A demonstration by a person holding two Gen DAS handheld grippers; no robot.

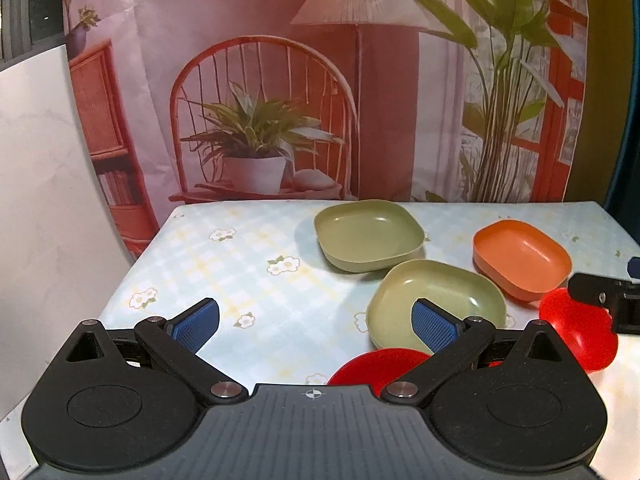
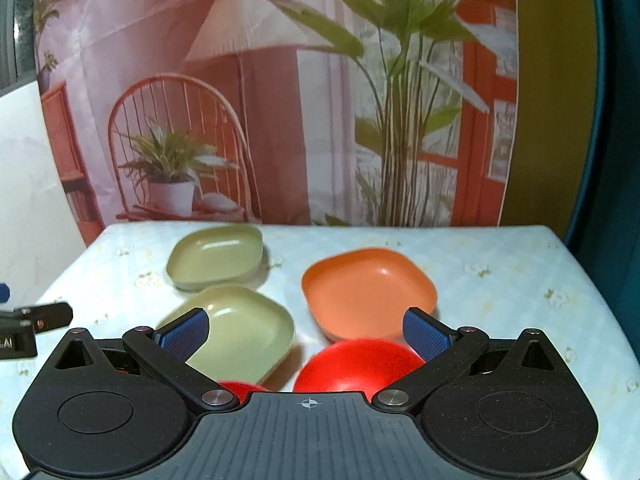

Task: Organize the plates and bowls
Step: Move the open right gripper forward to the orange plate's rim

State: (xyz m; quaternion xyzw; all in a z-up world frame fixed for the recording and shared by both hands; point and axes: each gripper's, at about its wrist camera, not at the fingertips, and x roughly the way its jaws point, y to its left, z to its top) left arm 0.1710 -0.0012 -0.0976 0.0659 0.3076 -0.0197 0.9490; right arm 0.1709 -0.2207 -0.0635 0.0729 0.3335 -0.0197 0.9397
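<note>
Two green square plates lie on the flowered cloth, one far (image 1: 368, 234) (image 2: 216, 258) and one near (image 1: 436, 300) (image 2: 236, 328). An orange square plate (image 1: 520, 258) (image 2: 368, 292) sits to their right. One red bowl (image 1: 380, 366) (image 2: 240, 390) lies at the near edge of the near green plate, partly hidden by gripper bodies. A second red bowl (image 1: 578, 330) (image 2: 356, 368) lies low between the fingers of my right gripper (image 2: 306, 336) (image 1: 604, 280), which is open and not touching it. My left gripper (image 1: 316, 326) (image 2: 28, 304) is open with nothing in it, over bare cloth left of the plates.
The table (image 1: 224, 264) ends at a back edge against a printed fabric backdrop (image 1: 320, 100). A white panel (image 1: 44, 180) stands beyond its left edge. Bare cloth (image 2: 520, 280) stretches to the right of the orange plate.
</note>
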